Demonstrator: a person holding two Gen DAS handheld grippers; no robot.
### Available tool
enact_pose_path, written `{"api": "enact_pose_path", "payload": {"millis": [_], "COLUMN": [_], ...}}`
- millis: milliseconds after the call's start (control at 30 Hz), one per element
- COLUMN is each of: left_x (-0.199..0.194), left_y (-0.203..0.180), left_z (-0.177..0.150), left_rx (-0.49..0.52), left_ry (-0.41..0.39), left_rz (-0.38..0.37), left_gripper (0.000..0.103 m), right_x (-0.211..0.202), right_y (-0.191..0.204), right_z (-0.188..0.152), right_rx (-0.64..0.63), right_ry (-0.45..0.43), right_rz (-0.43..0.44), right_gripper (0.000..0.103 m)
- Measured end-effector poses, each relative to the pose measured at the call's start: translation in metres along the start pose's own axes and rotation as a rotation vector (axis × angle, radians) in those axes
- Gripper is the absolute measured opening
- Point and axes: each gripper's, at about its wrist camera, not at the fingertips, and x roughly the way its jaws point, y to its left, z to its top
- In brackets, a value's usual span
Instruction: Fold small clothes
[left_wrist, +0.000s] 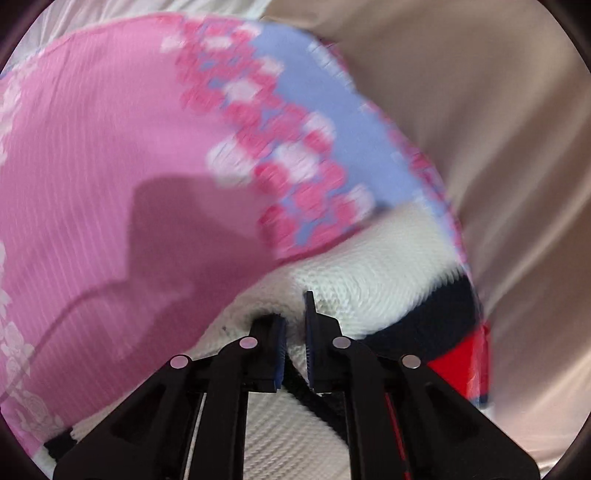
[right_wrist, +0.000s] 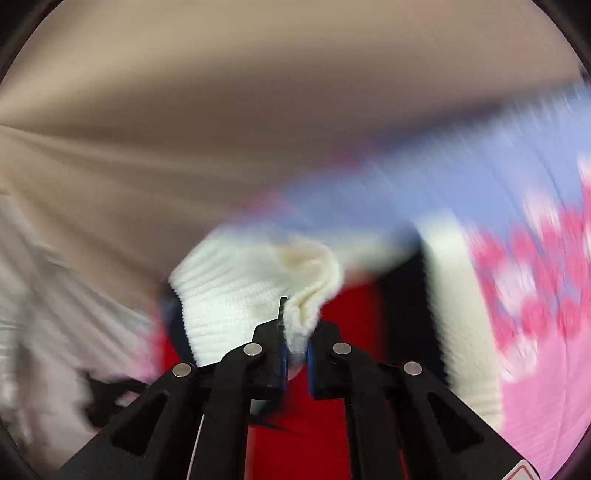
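Two-handed grasp on a small knitted garment (left_wrist: 369, 266) during folding. The left gripper (left_wrist: 295, 339) has its jaws closed on a ridge of cream ribbed knit, the fabric bunching between the blue pads. The right gripper (right_wrist: 295, 343) likewise pinches a gathered fold of the same cream knit, its jaws closed on it. Holding the garment at two separate points probably serves to carry one edge over as a unit, so that the fold line stays straight and the cloth does not sag in the middle.

The garment is a chunky, elastic rib knit in cream, with a dark navy band (left_wrist: 436, 317) and a red panel (left_wrist: 465, 362) adjoining it; in the right wrist view the red area (right_wrist: 317, 443) lies directly below the jaws. The knit is thick and soft and forms rounded rolls, not sharp creases.

The garment lies on a pink cover (left_wrist: 103, 155), a thin, finely striped fabric with a lavender border (left_wrist: 351, 122) printed with pink and white blossoms. Beyond it spreads a smooth beige sheet (left_wrist: 498, 129) with shallow radiating wrinkles, its surface faintly lustrous. Whether the support below is a bed cannot be told. Both views are motion-blurred, so pattern details are uncertain.
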Motion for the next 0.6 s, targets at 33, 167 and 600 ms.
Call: {"api": "enact_pose_path", "payload": {"millis": [33,167,600], "left_x": [-0.004,-0.007,-0.065], "left_y": [0.000,0.005,0.045], "left_z": [0.000,0.000,-0.037], "left_rx": [0.008,0.031,0.263], "left_ry": [-0.019,-0.032,0.025], "left_rz": [-0.013,-0.013,0.019], "left_gripper": [0.008,0.008,0.058], "right_x": [0.009,-0.020,-0.100], "right_y": [-0.009,-0.003,-0.033], "right_z": [-0.003,-0.001,-0.092], "right_rx": [0.023,0.038,0.038], "right_ry": [0.038,-0.091,0.014], "right_rz": [-0.025,0.132,-0.022], "right_gripper": [0.006,0.006,0.048]}}
